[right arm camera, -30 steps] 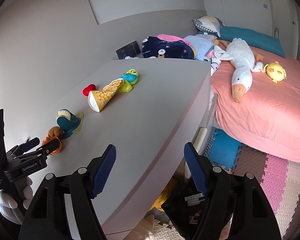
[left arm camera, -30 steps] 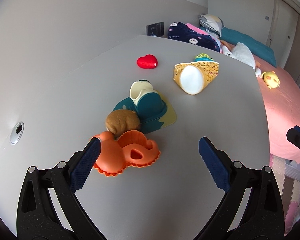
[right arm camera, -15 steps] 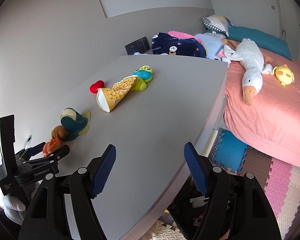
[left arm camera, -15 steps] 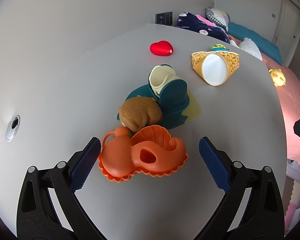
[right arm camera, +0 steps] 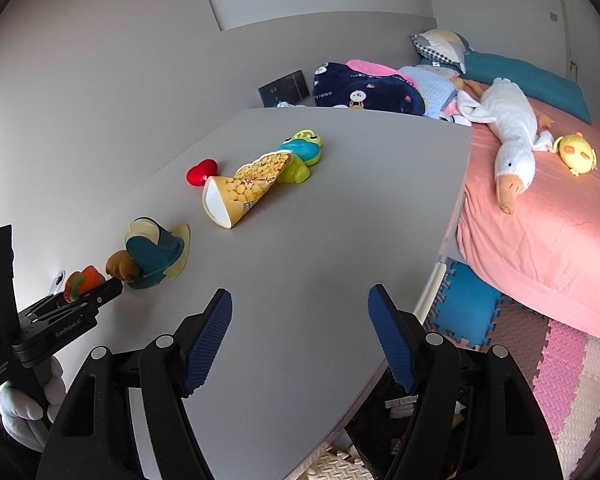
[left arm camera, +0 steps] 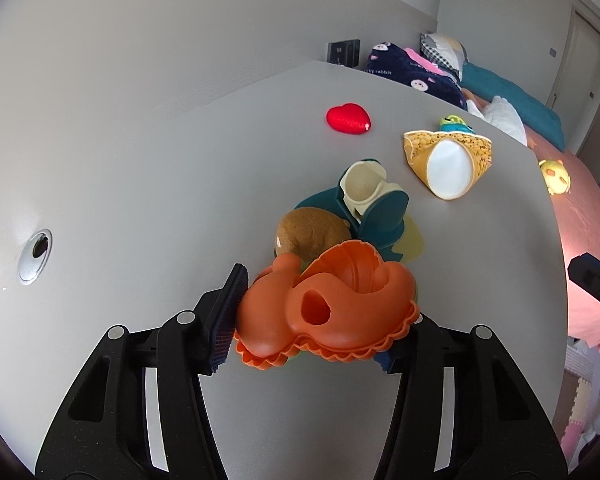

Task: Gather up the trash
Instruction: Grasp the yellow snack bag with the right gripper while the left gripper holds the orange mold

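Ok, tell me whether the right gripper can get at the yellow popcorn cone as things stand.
Probably yes: the right gripper is open and empty, with bare table between it and the popcorn cone. Only the frog toy touches the cone's far end.

The left gripper [left arm camera: 312,320] is closed on the orange scalloped plastic mould [left arm camera: 328,312] above the grey tabletop [left arm camera: 140,184]. Just behind it lie a brown plush lump [left arm camera: 312,234] and a teal-and-cream plastic scoop [left arm camera: 376,208].

An orange scalloped mould [left arm camera: 332,308] sits tilted at the near end of the desk [left arm camera: 140,184], touching a brown lump [left arm camera: 312,232] just behind it, beside the teal-and-cream toy [left arm camera: 380,208].
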